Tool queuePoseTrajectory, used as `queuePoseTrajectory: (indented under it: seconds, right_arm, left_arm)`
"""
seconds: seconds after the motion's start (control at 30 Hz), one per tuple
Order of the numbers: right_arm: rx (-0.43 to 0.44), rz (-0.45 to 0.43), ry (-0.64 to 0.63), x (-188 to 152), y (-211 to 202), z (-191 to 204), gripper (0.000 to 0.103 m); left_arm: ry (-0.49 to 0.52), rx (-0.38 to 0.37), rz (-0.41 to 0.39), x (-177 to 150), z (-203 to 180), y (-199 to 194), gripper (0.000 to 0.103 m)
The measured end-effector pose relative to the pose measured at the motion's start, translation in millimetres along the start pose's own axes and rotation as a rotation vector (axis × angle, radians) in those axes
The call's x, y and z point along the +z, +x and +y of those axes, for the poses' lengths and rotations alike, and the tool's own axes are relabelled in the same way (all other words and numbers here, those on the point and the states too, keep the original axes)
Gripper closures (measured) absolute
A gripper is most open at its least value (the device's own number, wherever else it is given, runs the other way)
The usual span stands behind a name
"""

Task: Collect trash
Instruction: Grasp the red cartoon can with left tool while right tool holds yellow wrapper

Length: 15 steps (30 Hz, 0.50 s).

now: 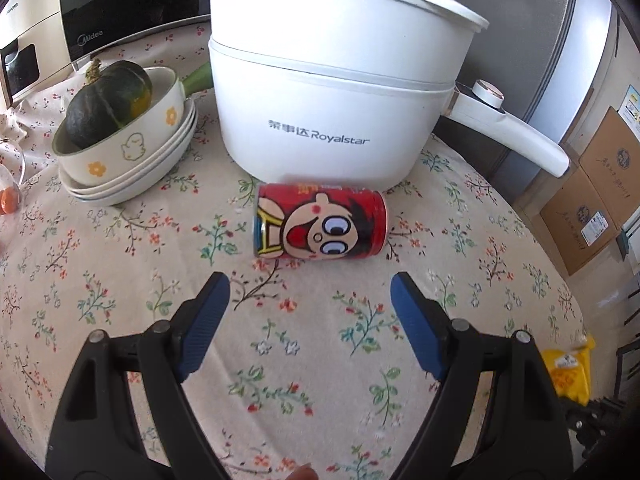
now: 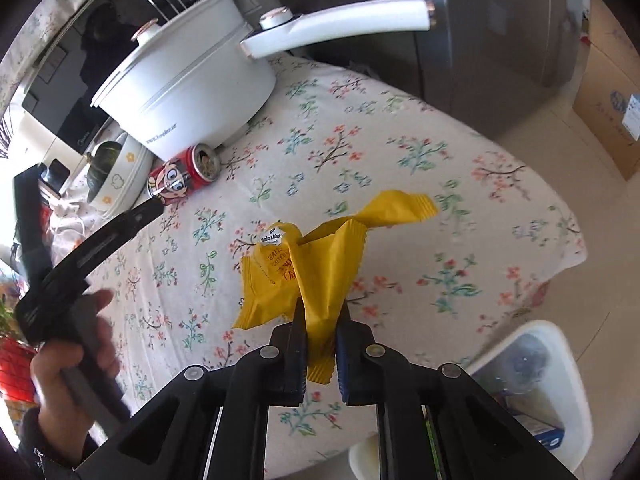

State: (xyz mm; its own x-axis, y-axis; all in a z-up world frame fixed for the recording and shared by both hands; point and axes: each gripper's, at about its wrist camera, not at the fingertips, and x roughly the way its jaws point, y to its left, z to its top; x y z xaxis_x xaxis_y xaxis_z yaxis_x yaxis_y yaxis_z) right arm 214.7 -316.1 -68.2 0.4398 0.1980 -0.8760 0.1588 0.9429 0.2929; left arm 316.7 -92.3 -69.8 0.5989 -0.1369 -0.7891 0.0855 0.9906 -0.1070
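A red drink can (image 1: 320,222) with a cartoon face lies on its side on the floral tablecloth, just in front of the white pot. My left gripper (image 1: 310,292) is open, its blue pads a short way before the can, apart from it. In the right wrist view the can (image 2: 184,176) shows at the left, with the left gripper's finger (image 2: 120,224) near it. My right gripper (image 2: 322,312) is shut on a crumpled yellow snack wrapper (image 2: 316,264) and holds it above the table. The wrapper also shows at the right edge of the left wrist view (image 1: 568,368).
A white Royalstar pot (image 1: 328,80) with a long handle stands behind the can. Stacked bowls (image 1: 124,160) hold a dark green squash (image 1: 108,102) at the left. A microwave (image 1: 120,4) stands at the back. A white bin (image 2: 536,396) stands below the table edge. Cardboard boxes (image 1: 592,192) are on the floor.
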Motion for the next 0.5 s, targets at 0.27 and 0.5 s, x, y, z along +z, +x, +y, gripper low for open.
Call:
queuePoseTrajectory:
  seconds: [0.27, 0.5]
  right_arm:
    - [0.002, -0.009, -0.022, 2, -15, -9, 0.091]
    - [-0.004, -0.004, -0.064, 0, -14, -1, 0.091]
  left_arm:
    - [-0.026, 0.120, -0.046, 19, -15, 34, 0.014]
    - [-0.046, 0.132, -0.047, 29, -6, 43, 0.007]
